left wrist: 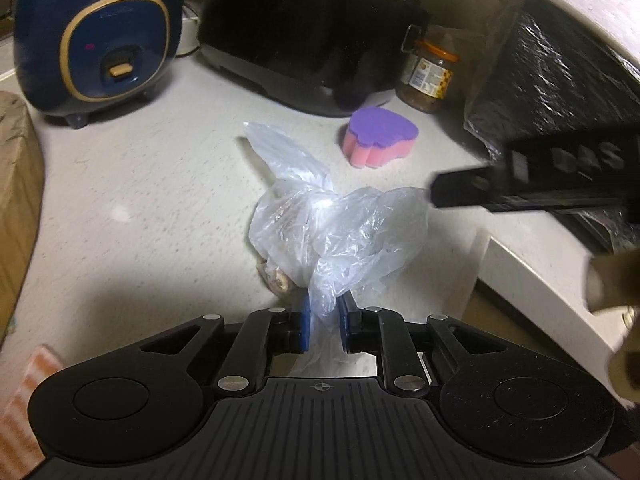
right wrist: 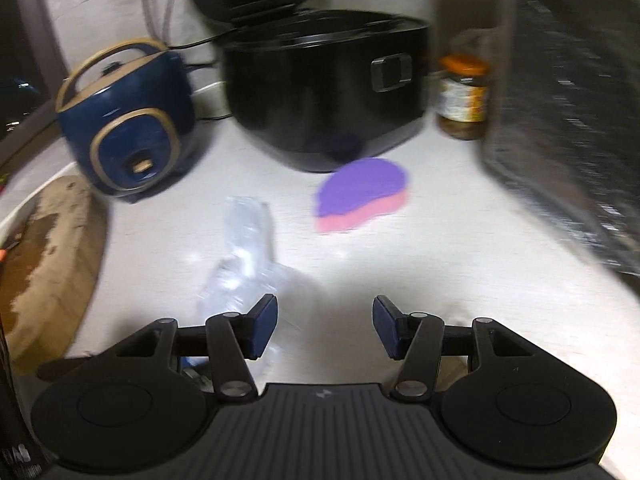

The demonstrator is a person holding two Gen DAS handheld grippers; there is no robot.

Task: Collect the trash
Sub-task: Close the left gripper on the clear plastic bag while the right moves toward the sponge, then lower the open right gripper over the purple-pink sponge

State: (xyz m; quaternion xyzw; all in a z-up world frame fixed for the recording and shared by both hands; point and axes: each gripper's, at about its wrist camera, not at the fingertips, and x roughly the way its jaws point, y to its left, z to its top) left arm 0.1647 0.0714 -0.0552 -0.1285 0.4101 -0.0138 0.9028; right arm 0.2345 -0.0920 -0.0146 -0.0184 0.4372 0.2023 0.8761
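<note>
Fingers of the left gripper (left wrist: 324, 322) pinch the near edge of the clear plastic bag (left wrist: 336, 232), a grip by the loose film that lets it lift off the counter (left wrist: 140, 200). Sponge (left wrist: 378, 138) lies at one o'clock beyond. Right gripper (right wrist: 325, 330) hovers half-open, empty, bag (right wrist: 244, 256) at ten o'clock.

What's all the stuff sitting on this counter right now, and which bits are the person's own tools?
plastic bag: one, clear, crumpled mid-counter, pinched by left gripper
sponge: one, purple over pink, behind the bag
rice cooker: one, navy with gold trim, back left
black cooker: one, lid open, back centre
jar: one, orange lid, beside the black cooker
cutting board: one, wooden, far left
left gripper: black, blue pads, closed on bag
right gripper: black, open, nothing between
</note>
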